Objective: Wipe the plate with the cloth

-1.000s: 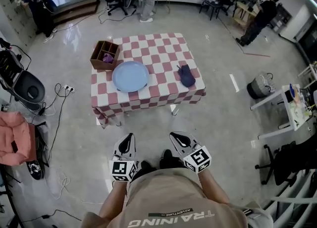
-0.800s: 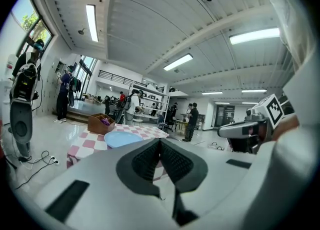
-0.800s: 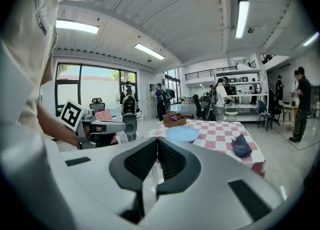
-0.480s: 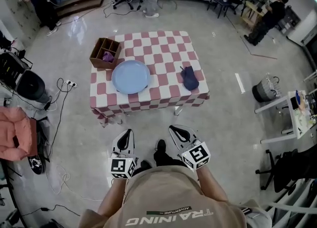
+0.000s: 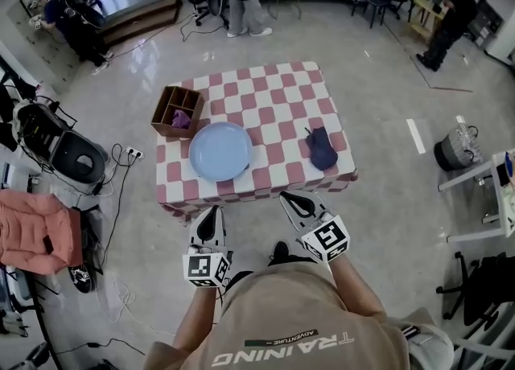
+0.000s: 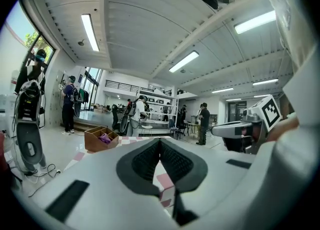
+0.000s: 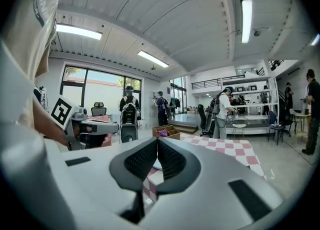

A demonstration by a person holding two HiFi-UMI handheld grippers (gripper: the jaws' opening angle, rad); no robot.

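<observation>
My left hand-held gripper and right hand-held gripper are pressed together, empty. The cloth lies beyond the right one.

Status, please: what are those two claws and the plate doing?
Left gripper, right gripper: shut, empty, short of checkered table. Round light-blue plate bare; dark blue cloth lying right of it. Nothing in the way.

I wear a beige T-shirt lettered "TRAINING" and a black shoe, and my left gripper and right gripper are grey-white shells with black ribbed pads, a black-and-white marker cube behind each one's jaws.
</observation>
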